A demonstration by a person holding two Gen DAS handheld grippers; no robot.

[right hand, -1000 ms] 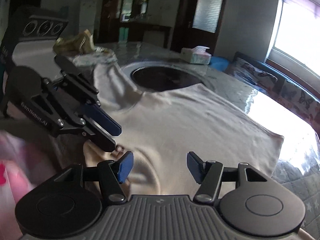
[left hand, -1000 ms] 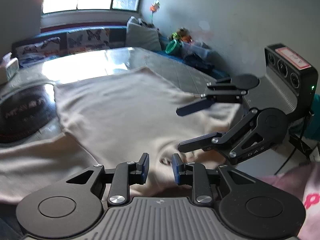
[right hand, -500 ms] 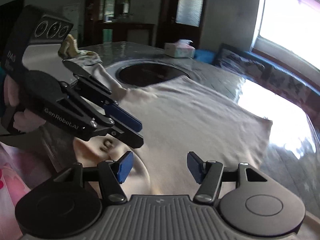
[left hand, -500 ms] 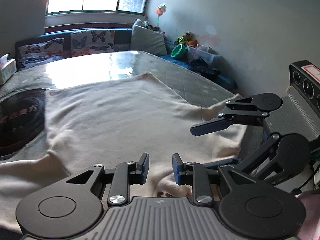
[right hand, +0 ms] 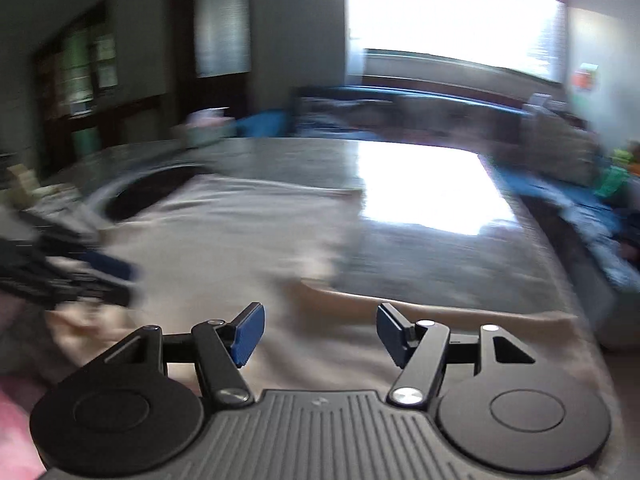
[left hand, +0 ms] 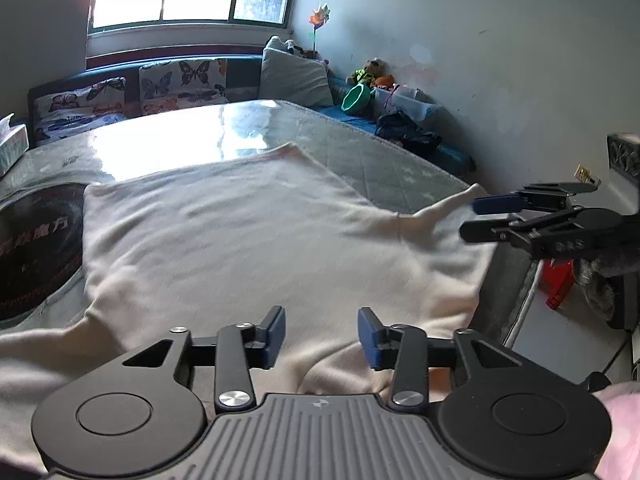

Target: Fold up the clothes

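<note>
While the cream shirt lies spread flat across the middle of the quilted surface, a green bowl sits at two o'clock on the blue bench beyond it; what it holds cannot be made out. Beside it, a clear plastic bin has soft toys heaped behind it. A tissue box stands at nine o'clock, near a dark round inset partly covered by the shirt. Butterfly-print cushions line the bench at twelve o'clock. The left tool has just been opening; its jaws stand apart over a rumpled fold, pressing nothing. The right tool, its view blurred, is spread wide and empty above the shirt's edge at three o'clock.
</note>
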